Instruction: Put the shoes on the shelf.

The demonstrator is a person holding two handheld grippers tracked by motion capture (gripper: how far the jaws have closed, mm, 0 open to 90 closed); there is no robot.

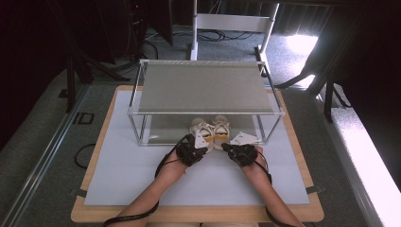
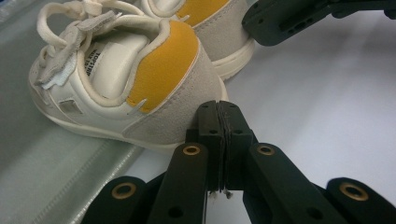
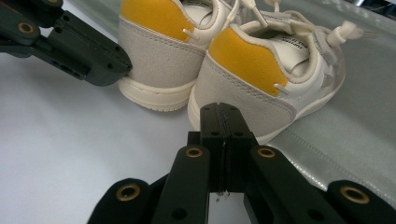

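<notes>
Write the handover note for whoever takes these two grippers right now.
Left gripper: shut, empty, tips at the heel of the left shoe.
Right gripper: shut, empty, tips at the heel of the right shoe.
Shoes: side by side, heels toward the person, toes on the bottom tray of the wire shelf, heels on the white mat.
Done: both grippers lined up behind the heels.
Left: apparently push both shoes fully under the shelf.

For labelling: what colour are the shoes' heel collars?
Mustard yellow on both shoes; clearest in the right gripper view.
</notes>
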